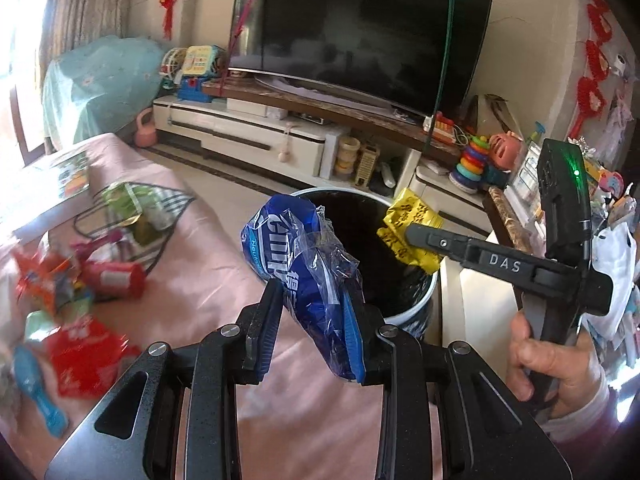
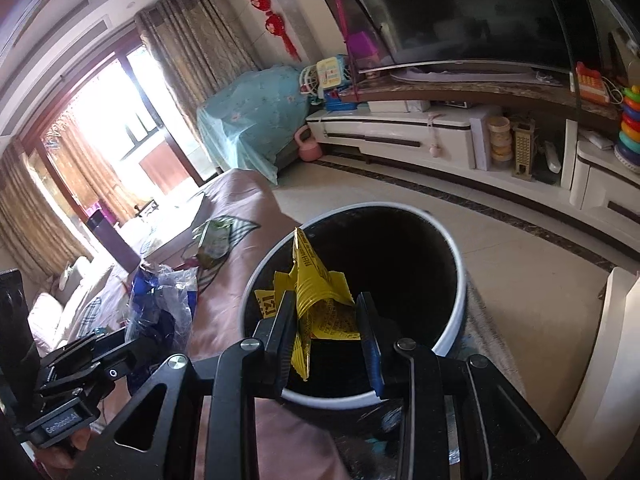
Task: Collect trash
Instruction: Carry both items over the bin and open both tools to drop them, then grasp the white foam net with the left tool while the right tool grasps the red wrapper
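Note:
My left gripper (image 1: 314, 292) is shut on a crumpled blue plastic wrapper (image 1: 296, 252) and holds it beside the near rim of a round white bin with a black inside (image 1: 416, 312). My right gripper (image 2: 326, 308) holds a yellow wrapper (image 2: 316, 296) over the bin's opening (image 2: 452, 336); its jaws stand wide, with the wrapper against the left finger. In the left wrist view the right gripper (image 1: 412, 236) reaches in from the right with the yellow wrapper (image 1: 408, 212) above the bin. The left gripper (image 2: 132, 344) and blue wrapper (image 2: 160, 300) show at lower left of the right wrist view.
A pink-covered table (image 1: 208, 248) holds more trash: red wrappers (image 1: 88, 348), a red can (image 1: 116, 278), a green packet (image 1: 124, 204) and a blue brush (image 1: 38, 392). A white TV cabinet (image 1: 248, 132) and TV (image 1: 356, 28) stand behind the bin.

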A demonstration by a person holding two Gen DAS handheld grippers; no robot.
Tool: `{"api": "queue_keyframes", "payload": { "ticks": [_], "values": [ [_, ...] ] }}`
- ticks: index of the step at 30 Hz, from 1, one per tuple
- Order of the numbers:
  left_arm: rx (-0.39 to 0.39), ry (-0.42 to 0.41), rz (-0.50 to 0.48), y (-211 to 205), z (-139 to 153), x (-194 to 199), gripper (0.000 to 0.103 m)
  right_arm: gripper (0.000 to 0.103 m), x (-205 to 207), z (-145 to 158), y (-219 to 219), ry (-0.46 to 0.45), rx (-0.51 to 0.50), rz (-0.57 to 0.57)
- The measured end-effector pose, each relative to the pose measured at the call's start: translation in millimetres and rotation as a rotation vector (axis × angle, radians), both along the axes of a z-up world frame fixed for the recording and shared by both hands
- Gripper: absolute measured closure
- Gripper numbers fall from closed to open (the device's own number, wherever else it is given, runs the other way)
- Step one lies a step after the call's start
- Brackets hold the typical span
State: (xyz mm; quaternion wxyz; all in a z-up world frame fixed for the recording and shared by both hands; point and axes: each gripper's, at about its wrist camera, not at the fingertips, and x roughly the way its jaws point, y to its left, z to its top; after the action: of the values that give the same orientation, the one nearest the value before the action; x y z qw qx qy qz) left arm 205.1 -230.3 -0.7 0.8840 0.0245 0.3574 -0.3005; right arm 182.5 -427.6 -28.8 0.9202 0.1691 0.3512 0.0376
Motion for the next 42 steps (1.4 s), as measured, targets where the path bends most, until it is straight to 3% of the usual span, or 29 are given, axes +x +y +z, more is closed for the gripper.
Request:
{"api": "queue_keyframes", "payload": {
  "ticks": [13, 17, 18, 19, 22, 27, 31, 38, 42],
  "values": [
    [0.0, 0.085, -0.039, -41, -18, 37, 0.074, 0.072, 21, -8, -30, 0.041, 0.009, -0.027],
    [0.034, 0.099, -0.038, -49, -22, 40, 0.06, 0.066, 28, -12, -34, 0.062, 0.001, -0.034],
    [0.038, 0.104, -0.032, -48, -24, 39, 0.049, 0.063, 30, -13, -35, 0.066, 0.005, -0.035],
    [0.036, 0.106, -0.027, -46, -24, 39, 0.041, 0.054, 30, -14, -37, 0.068, 0.012, -0.032],
    [0.016, 0.109, -0.018, -39, -26, 37, 0.034, 0.051, 31, -15, -39, 0.068, 0.019, -0.035],
    [0.006, 0.107, 0.003, -27, -26, 28, 0.032, 0.041, 24, -13, -39, 0.056, 0.045, -0.039],
    [-0.023, 0.094, 0.038, -8, -26, 14, 0.027, 0.027, 11, -9, -31, 0.027, 0.079, -0.032],
    [-0.034, 0.051, 0.13, 36, -30, -17, 0.025, 0.016, -15, -12, 3, 0.014, 0.106, -0.001],
    [-0.022, 0.015, 0.206, 69, -29, -32, 0.021, 0.015, -30, -13, 25, 0.003, 0.115, 0.015]
  ]
}}
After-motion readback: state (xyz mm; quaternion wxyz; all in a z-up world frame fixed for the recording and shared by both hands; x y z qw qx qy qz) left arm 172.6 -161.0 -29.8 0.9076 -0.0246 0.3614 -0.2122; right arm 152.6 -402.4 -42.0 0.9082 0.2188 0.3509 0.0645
